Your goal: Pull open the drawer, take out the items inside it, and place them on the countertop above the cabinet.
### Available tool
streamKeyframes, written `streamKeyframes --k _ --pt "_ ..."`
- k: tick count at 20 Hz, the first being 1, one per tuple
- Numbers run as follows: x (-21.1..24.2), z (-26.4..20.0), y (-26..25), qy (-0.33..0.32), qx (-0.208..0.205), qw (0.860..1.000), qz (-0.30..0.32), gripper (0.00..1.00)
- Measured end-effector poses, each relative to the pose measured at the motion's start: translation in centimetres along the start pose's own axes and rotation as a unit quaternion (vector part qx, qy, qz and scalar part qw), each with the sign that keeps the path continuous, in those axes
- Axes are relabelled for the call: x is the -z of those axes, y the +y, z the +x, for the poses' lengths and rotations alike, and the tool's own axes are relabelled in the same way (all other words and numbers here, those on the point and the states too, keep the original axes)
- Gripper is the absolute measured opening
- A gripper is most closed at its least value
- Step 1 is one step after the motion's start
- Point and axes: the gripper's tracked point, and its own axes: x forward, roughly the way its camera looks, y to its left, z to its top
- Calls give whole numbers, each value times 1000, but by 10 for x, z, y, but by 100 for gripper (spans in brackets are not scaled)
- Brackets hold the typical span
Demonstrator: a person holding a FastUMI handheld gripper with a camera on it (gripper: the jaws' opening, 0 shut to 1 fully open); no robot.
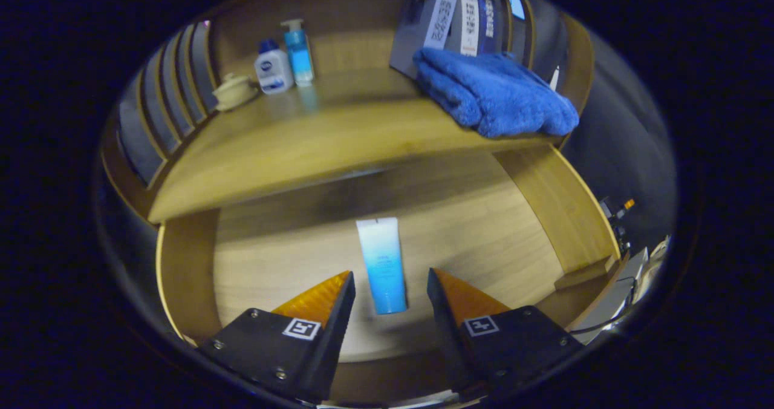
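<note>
Low in the frame, the hand-held gripper (390, 288) hangs spread around a smooth plastic tube (382, 265) lying in the open wooden drawer (484, 215), neither finger touching.

My tongs (390, 283) point forward and downward, both fingers showing side by side. The fingers (317, 300) stand apart with a clear gap between their tips, so the jaws are open. Neither finger presses on anything. The left finger and the right finger sit level with each other, tips angled slightly inward. Each finger base carries a small square marker.
</note>
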Motion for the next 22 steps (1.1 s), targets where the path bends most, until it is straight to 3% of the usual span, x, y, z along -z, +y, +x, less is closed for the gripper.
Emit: streamKeyframes --k 5,7,8,10,12,22 --pt "13 28 -3 71 10 997 -16 72" --pt "26 36 6 104 -8 994 -5 58" --pt "31 46 8 117 -6 993 -13 43" --pt "25 43 8 105 0 994 -12 42" --pt "26 37 8 96 6 995 -19 35" --pt "-11 5 -2 7 63 998 -21 35"
